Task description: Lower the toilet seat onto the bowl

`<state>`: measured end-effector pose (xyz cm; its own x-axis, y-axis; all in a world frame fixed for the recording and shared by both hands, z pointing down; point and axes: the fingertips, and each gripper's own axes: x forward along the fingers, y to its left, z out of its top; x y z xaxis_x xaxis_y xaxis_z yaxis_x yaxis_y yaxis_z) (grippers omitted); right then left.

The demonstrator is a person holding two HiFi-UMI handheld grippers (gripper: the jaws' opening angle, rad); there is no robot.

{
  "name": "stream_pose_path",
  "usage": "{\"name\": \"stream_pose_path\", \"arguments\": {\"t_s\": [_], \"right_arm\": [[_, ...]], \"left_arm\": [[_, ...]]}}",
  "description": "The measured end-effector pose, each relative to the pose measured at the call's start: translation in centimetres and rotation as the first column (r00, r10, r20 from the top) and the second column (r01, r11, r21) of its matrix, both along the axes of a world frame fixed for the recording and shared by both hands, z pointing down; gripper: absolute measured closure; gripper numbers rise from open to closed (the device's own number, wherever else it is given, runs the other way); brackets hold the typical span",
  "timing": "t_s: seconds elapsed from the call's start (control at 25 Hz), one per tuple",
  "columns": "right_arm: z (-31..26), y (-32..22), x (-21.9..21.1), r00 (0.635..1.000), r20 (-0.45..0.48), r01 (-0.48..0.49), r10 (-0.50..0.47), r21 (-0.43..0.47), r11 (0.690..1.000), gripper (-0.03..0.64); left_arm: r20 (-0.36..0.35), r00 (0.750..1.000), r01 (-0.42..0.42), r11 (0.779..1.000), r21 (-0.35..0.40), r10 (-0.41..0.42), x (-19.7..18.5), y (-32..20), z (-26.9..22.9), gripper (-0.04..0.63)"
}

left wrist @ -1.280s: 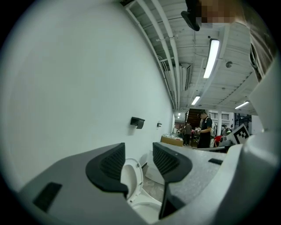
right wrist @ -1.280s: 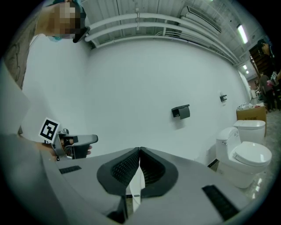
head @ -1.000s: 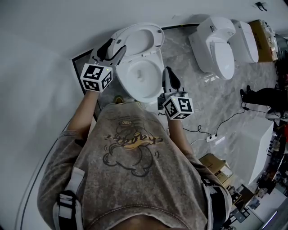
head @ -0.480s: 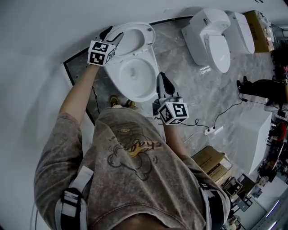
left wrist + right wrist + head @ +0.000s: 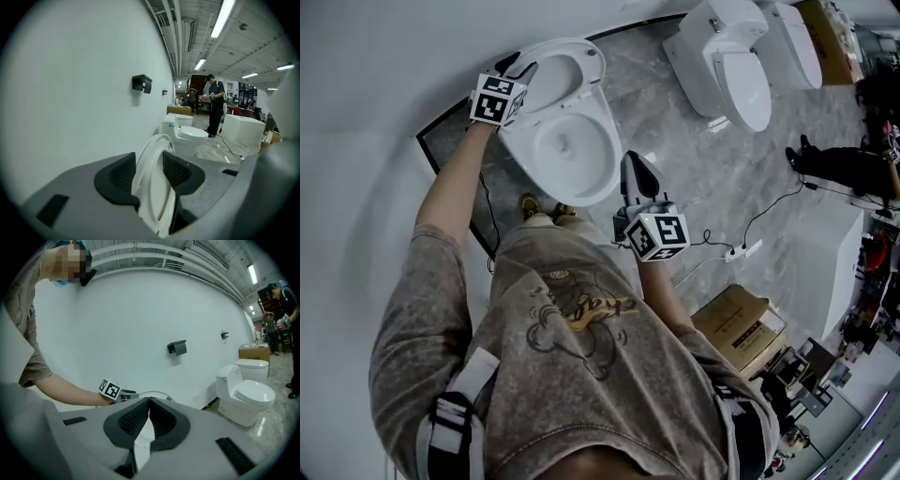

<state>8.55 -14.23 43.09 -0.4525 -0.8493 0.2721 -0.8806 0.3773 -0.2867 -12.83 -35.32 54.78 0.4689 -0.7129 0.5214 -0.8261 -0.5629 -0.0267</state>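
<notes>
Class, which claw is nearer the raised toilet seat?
Left. The left claw straddles the toilet seat, jaws just closing onto its rim; the right claw, shut, hangs by the bowl front.

Three toilets [image 5: 567, 141] [image 5: 727, 70] [image 5: 802, 42] line the wall [image 5: 384, 84]. Two hand-held grippers [image 5: 522, 67] [image 5: 634, 167] show. Two black holders [image 5: 177, 348] [image 5: 225, 335] hang on the wall. One power strip [image 5: 739, 251] lies on the floor [image 5: 675, 122].

Mottled grey cartoon-print T-shirt [image 5: 581, 375], black shoulder straps [image 5: 450, 431]
</notes>
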Motion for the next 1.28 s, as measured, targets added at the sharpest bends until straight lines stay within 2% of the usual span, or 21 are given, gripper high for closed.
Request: {"name": "stream_pose_path", "arguments": {"t_s": [0.28, 0.52, 0.64, 0.72, 0.92, 1.12, 1.28], "right_arm": [[0.7, 0.5, 0.3, 1.0, 0.0, -0.02, 0.02, -0.012, 1.0, 0.59], [1.0, 0.8, 0.2, 1.0, 0.002, -0.029, 0.03, -0.025, 0.999, 0.591], [1.2, 0.8, 0.2, 0.999, 0.006, -0.036, 0.036, -0.029, 0.999, 0.59], [1.1, 0.8, 0.0, 0.999, 0.011, -0.04, 0.041, -0.03, 0.999, 0.589], [1.1, 1.3, -0.3, 0.998, 0.017, -0.059, 0.059, -0.024, 0.998, 0.591], [1.5, 2.9, 0.0, 0.995, 0.02, -0.101, 0.101, -0.024, 0.995, 0.591], [1.8, 4.5, 0.6, 0.991, 0.034, -0.13, 0.132, -0.036, 0.991, 0.59]], "left_arm": [[0.049, 0.999, -0.009, 1.0, -0.001, 0.009, -0.1, 0.0, 1.4, 0.43], [0.043, 0.999, -0.018, 1.0, -0.008, 0.019, -0.3, 0.2, 1.1, 0.452], [0.036, 0.999, -0.034, 0.999, -0.011, 0.034, 0.1, 0.5, 1.0, 0.486], [0.034, 0.998, -0.055, 0.998, -0.021, 0.056, 0.5, 1.2, 0.7, 0.514], [0.063, 0.991, -0.119, 0.992, -0.028, 0.121, 2.1, 3.4, 0.7, 0.518], [0.068, 0.974, -0.214, 0.976, -0.032, 0.216, 4.5, 6.7, 0.8, 0.523], [0.054, 0.964, -0.258, 0.965, -0.051, 0.261, 6.2, 9.2, 0.8, 0.523]]}}
